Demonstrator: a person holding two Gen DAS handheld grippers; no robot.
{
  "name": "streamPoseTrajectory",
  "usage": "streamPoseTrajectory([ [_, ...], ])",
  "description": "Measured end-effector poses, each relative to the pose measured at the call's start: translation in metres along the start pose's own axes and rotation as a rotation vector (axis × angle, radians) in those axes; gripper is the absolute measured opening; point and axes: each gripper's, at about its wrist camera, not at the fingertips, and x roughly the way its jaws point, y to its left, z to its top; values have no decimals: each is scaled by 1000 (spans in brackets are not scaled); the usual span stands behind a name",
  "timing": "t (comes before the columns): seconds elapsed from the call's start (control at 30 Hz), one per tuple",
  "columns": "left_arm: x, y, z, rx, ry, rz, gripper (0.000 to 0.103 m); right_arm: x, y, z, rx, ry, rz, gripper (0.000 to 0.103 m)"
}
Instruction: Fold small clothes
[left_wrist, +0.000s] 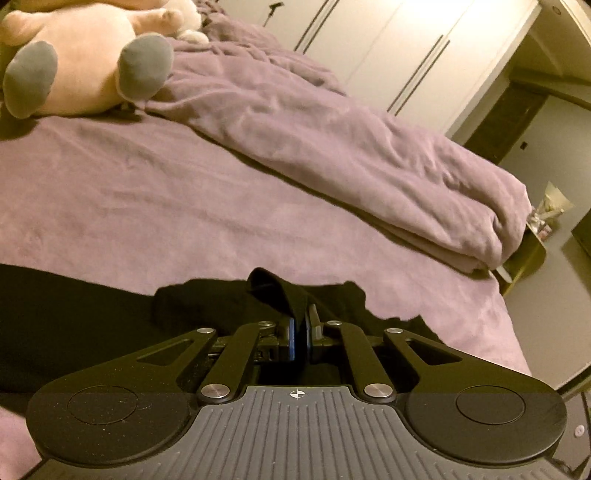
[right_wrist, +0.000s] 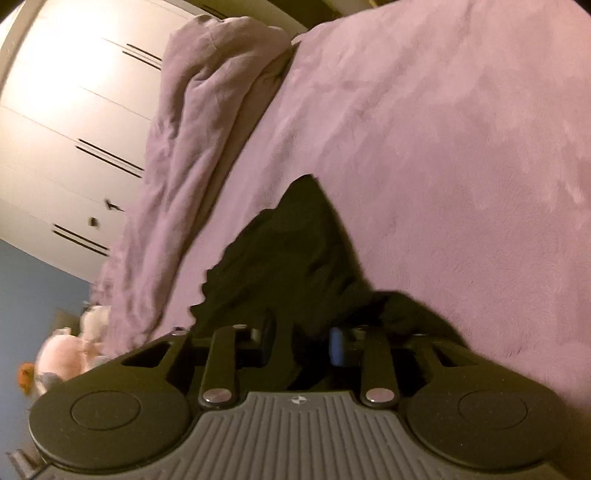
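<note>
A black garment (left_wrist: 207, 302) lies on the purple bed sheet (left_wrist: 147, 203), spreading off to the left. My left gripper (left_wrist: 300, 325) is shut on a fold of it, and the cloth loops up over the blue pads. In the right wrist view the same black garment (right_wrist: 295, 251) runs forward from the jaws to a pointed corner on the sheet (right_wrist: 443, 147). My right gripper (right_wrist: 303, 339) has bunched black cloth filling the space between its pads and grips it. This view is tilted and a little blurred.
A rolled purple duvet (left_wrist: 351, 147) lies along the far side of the bed, also seen as the duvet (right_wrist: 192, 129). A pink plush toy (left_wrist: 85, 62) with grey feet sits at the bed's head. White wardrobe doors (left_wrist: 388, 48) stand beyond. The bed's corner drops off at the right.
</note>
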Motion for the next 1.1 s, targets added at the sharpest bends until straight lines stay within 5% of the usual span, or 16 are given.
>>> streamPoseTrajectory([
  [0.1, 7, 4, -6, 9, 34, -16, 7, 1, 4, 5, -72, -12, -32, 4],
  [0.23, 24, 9, -18, 32, 93, -6, 7, -17, -11, 18, -81, -149, -50, 3],
  [0.37, 41, 18, -31, 26, 154, 34, 7, -11, -14, 15, -167, -108, -94, 2],
  [0.67, 24, 9, -9, 55, 80, -26, 8, -11, 6, -1, -400, -91, -128, 3],
  [0.73, 25, 12, -8, 36, 105, -21, 12, -12, 6, -4, -404, -90, -127, 3],
  [0.87, 30, 29, -18, -53, 183, -74, 45, -13, 8, -5, -405, -76, -131, 4],
  [1.1, 30, 50, -33, -154, 240, -167, 48, -19, 15, -9, -443, -48, -144, 12],
])
